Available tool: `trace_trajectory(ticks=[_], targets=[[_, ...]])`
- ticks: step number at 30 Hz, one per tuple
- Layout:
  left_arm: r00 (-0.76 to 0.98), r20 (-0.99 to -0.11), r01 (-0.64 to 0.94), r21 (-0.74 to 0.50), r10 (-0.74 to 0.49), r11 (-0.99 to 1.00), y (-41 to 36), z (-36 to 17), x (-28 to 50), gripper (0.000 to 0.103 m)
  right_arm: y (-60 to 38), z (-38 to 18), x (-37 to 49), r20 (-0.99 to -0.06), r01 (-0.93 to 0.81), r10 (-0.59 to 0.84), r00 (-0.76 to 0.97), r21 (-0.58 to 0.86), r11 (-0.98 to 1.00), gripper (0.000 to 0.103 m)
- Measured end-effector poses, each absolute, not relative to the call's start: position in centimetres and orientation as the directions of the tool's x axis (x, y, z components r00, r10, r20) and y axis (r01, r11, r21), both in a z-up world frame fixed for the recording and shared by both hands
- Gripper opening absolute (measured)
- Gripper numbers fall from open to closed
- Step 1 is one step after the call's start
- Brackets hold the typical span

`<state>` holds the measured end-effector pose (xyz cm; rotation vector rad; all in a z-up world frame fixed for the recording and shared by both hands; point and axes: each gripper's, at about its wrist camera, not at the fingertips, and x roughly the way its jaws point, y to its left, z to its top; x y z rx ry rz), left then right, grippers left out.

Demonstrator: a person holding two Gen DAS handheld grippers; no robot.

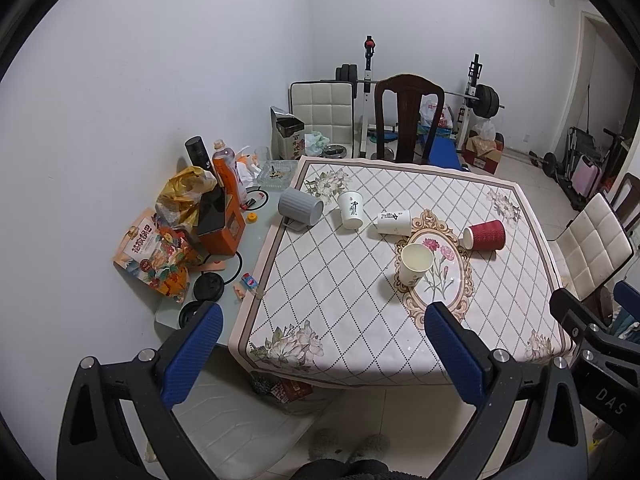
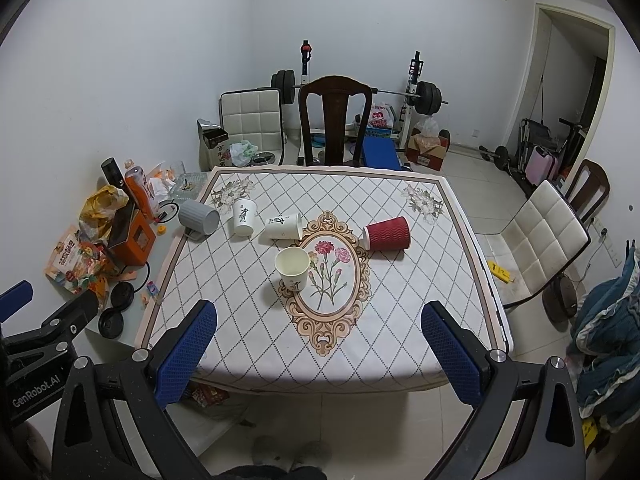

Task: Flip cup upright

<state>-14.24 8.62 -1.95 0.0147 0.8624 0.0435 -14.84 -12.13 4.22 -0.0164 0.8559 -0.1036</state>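
Observation:
On the patterned tablecloth lie several cups. A red ribbed paper cup lies on its side. A white printed cup lies on its side. Another white printed cup stands upside down. A cream cup stands upright, mouth up. A grey mug lies on its side at the cloth's left edge. My left gripper and right gripper are open and empty, held back from the table's near edge.
Snack bags, bottles and an orange box crowd the table's left strip. A dark wooden chair stands behind the table, a white chair at its right. Weight equipment lines the back wall.

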Motion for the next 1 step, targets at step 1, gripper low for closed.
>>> trace_trajectory(ticks=[1], targets=[[0.649, -0.759, -0.031, 0.029, 0.043, 0.999, 8.61, -1.83, -14.27, 0.103, -12.13, 4.22, -14.86, -0.753, 0.085, -0.097, 0.651, -0.055, 0.995, 0.103]])
